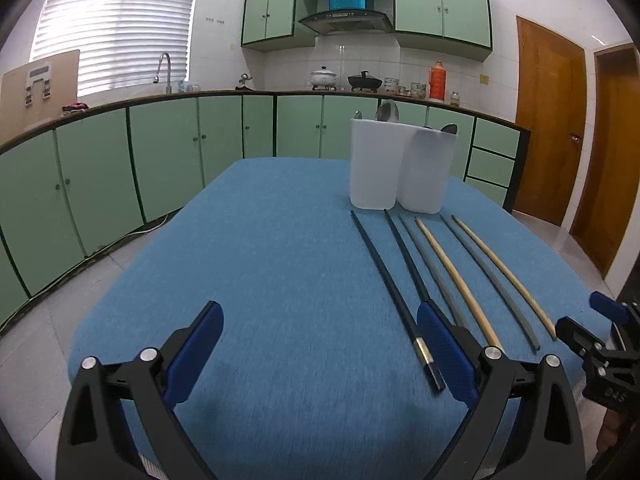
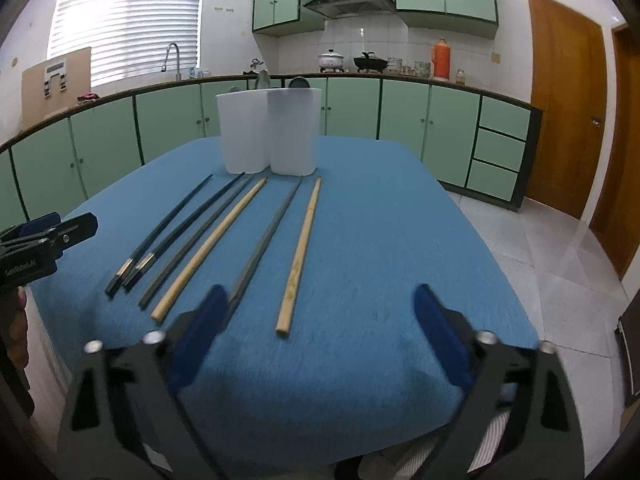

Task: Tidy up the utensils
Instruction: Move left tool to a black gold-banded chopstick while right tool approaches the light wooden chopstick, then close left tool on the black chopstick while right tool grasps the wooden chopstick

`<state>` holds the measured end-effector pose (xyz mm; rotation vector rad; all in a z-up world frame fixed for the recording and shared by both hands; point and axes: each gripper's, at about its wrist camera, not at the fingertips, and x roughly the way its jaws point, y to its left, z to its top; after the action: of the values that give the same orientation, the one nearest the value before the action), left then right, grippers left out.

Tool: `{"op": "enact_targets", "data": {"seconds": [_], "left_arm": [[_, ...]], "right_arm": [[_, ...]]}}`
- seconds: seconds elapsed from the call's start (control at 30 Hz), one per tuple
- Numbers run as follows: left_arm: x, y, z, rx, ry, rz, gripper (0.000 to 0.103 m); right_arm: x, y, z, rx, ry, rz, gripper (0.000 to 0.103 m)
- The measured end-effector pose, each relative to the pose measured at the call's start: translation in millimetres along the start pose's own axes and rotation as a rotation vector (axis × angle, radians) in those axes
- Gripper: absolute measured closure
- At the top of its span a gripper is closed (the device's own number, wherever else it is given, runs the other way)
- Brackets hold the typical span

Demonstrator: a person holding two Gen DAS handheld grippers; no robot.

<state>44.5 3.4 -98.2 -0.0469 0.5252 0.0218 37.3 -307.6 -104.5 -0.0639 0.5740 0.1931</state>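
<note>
Several chopsticks lie side by side on the blue tablecloth (image 1: 280, 280): a black pair (image 1: 394, 292) (image 2: 164, 232), two grey ones (image 2: 266, 236) and two wooden ones (image 1: 456, 276) (image 2: 300, 256). Two white plastic holders (image 1: 374, 164) (image 2: 292, 132) stand behind them, with spoons inside. My left gripper (image 1: 320, 336) is open and empty, hovering left of the chopsticks' near ends. My right gripper (image 2: 320, 320) is open and empty over the near ends of the right-hand chopsticks. Each gripper shows at the edge of the other's view.
Green kitchen cabinets (image 1: 160, 152) and a counter with sink, pots and an orange thermos (image 1: 437, 80) run behind the table. Wooden doors (image 2: 564, 100) stand at the right. Tiled floor surrounds the table.
</note>
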Motion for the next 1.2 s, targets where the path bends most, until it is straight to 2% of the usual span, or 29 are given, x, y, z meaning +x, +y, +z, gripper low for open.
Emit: {"op": "enact_targets", "data": {"seconds": [0.27,0.4,0.47,0.6,0.83,1.07,1.2], "left_arm": [[-9,-1,-7,-0.004,0.001,-0.004,0.008],[-10,-5,-11,0.007,0.007,-0.011,0.008],[-11,-6,-12,0.01,0.005,-0.011,0.008],[-10,-8,-12,0.006,0.006,-0.014,0.008],[-10,-8,-14,0.004,0.009,-0.017,0.008],[-6,-16,-20,0.011,0.031,-0.04,0.009],[-3,-23,-23,0.038,0.056,-0.053,0.022]], "right_arm": [[-4,0,-14,0.027,0.032,0.027,0.056],[-3,1,-18,0.04,0.03,0.029,0.065],[-2,0,-17,0.049,0.027,0.048,0.074],[-2,0,-16,0.054,0.022,0.067,0.079],[-1,6,-18,0.03,0.014,0.065,0.096],[-4,7,-20,0.022,0.009,0.043,0.097],[-4,4,-20,0.035,0.012,0.049,0.097]]}}
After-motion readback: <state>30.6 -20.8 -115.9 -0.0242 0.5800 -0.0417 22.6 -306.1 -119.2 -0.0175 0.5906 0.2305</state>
